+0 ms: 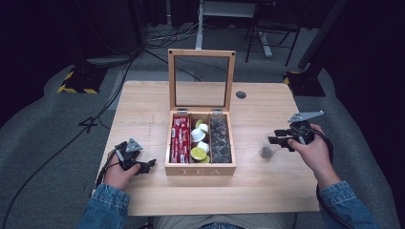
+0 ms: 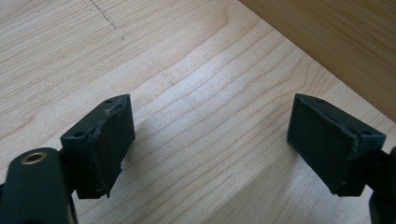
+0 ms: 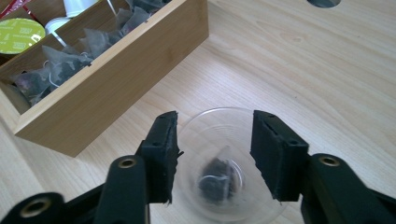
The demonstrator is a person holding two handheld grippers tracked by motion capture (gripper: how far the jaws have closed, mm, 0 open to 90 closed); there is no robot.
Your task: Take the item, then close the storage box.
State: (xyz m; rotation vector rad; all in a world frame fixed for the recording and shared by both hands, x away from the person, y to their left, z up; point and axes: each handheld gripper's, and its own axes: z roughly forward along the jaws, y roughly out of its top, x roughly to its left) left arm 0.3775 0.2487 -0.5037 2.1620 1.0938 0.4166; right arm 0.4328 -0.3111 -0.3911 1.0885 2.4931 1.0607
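We held the right gripper [image 3: 215, 154] spread above the clear cup [image 3: 229, 163], a tea bag [image 3: 217, 179] lying inside, just right of the tea box [image 1: 200, 167]. The left gripper [image 2: 210, 140] rested spread on the table [image 2: 196, 93].

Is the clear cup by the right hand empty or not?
Not empty: the clear cup stands upright with one dark tea bag lying at its bottom.
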